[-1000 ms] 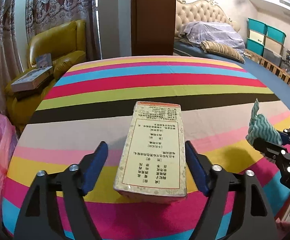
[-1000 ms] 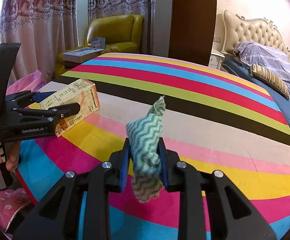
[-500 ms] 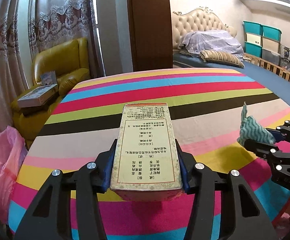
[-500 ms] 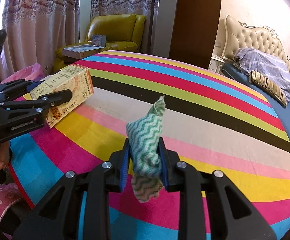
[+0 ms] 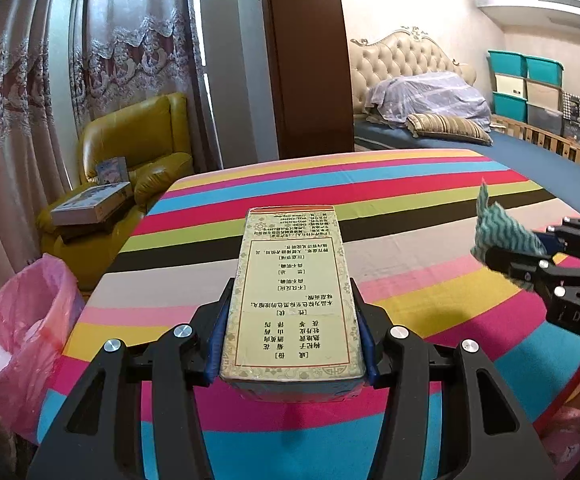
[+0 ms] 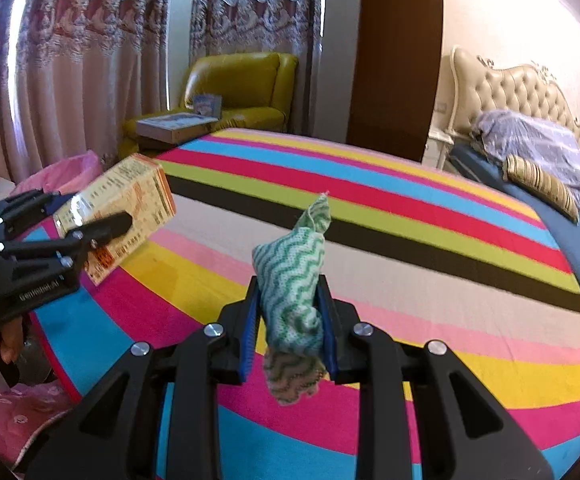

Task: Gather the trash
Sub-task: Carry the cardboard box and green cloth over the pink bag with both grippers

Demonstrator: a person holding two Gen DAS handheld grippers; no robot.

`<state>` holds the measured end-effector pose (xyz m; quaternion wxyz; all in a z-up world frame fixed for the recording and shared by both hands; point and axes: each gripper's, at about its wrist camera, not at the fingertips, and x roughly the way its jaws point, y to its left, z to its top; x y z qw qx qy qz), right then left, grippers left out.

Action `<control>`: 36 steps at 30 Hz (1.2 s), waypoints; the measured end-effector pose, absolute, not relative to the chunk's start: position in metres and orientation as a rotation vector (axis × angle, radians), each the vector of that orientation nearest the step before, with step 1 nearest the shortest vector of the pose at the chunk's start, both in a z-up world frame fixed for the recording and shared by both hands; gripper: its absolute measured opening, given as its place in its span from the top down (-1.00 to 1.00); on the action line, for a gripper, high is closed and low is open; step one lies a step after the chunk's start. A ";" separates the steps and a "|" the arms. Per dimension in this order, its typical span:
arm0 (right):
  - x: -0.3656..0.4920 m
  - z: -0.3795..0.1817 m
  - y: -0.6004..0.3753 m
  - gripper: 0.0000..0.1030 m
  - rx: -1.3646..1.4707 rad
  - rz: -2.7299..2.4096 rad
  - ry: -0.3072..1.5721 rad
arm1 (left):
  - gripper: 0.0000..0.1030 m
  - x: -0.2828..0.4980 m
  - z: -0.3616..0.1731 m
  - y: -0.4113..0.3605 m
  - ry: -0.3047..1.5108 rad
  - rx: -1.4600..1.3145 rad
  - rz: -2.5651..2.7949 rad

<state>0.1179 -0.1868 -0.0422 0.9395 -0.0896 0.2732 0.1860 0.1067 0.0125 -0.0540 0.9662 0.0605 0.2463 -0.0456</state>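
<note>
Left gripper clamped on printed carton, long axis pointing far, pink-lined bin low left and nearer; right gripper pinching green-white cloth over striped worktop.

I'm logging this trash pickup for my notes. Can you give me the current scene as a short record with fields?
left tongs: shut on a cream printed cardboard box, held clear above the table
right tongs: shut on a crumpled green-and-white wavy-patterned cloth
surface: round table with a bright striped cover
bin: bin lined with a pink plastic bag, beside the table on the left tongs' side
bin contents: something pale inside, unclear
background: yellow leather armchair holding flat boxes
</note>
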 end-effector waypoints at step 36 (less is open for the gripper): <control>0.088 -0.009 -0.108 0.50 -0.361 0.522 0.441 | 0.05 0.039 -0.042 0.083 0.352 0.019 0.002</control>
